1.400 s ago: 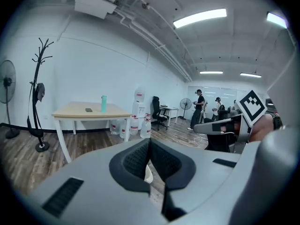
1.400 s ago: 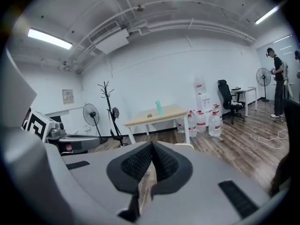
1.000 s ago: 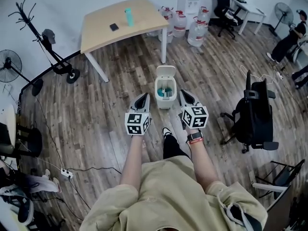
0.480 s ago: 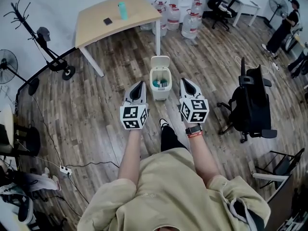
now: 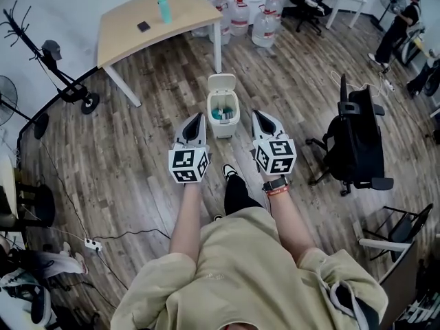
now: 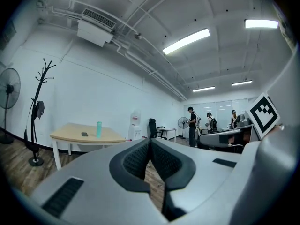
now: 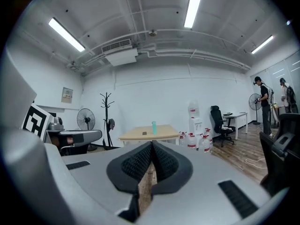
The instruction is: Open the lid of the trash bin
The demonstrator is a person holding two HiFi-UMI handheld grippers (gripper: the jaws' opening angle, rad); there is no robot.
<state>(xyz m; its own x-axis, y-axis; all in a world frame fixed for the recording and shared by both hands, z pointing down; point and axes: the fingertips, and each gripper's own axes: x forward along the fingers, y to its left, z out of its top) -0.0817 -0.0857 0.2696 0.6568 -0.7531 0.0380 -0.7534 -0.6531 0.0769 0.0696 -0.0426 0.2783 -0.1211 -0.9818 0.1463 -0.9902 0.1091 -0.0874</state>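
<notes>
A small white trash bin point(image 5: 223, 125) stands on the wood floor ahead of my feet. Its lid point(image 5: 221, 82) is tipped up at the back, and teal and blue items show inside. My left gripper point(image 5: 196, 116) hovers just left of the bin and my right gripper point(image 5: 258, 113) just right of it, neither touching it. Both are shut with nothing between the jaws. In the left gripper view the left gripper point(image 6: 150, 142) points level across the room, as does the right gripper point(image 7: 152, 145) in its own view. The bin is out of sight in both.
Behind the bin stands a wooden table point(image 5: 130, 40) carrying a teal bottle point(image 5: 163, 9) and a dark phone point(image 5: 143, 27). Water jugs point(image 5: 265, 29) line the back wall. A black office chair point(image 5: 357, 139) sits right, a coat stand point(image 5: 51, 53) left. A person point(image 5: 392, 29) stands far right.
The bin has slid up and left in the head view and looks a little smaller. Its lid stays up. Both grippers stay shut on either side of it.
</notes>
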